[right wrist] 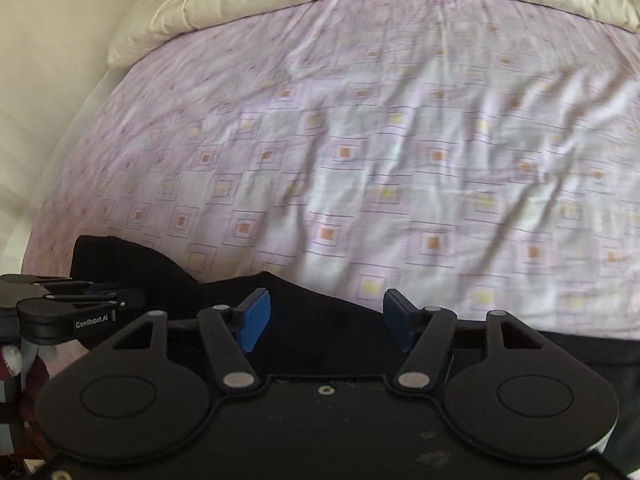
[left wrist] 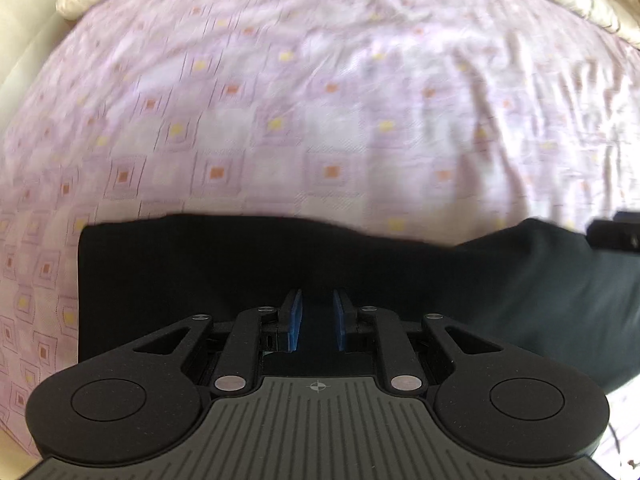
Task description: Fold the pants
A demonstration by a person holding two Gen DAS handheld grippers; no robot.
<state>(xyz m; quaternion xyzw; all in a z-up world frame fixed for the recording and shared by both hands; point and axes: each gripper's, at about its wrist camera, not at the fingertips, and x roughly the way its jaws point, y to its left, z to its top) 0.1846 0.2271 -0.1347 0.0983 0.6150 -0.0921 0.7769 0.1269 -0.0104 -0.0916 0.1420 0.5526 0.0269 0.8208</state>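
Black pants are seen spread along the near edge of a bed covered by a pink patterned sheet; above the pants, the left gripper is held nearly closed on nothing, the right gripper open and empty

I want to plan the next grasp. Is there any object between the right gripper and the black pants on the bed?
Nothing visible stands in the way. The right gripper hangs open directly over the black pants, with only dark fabric showing between its fingers. The left gripper is off to the side, not between them.
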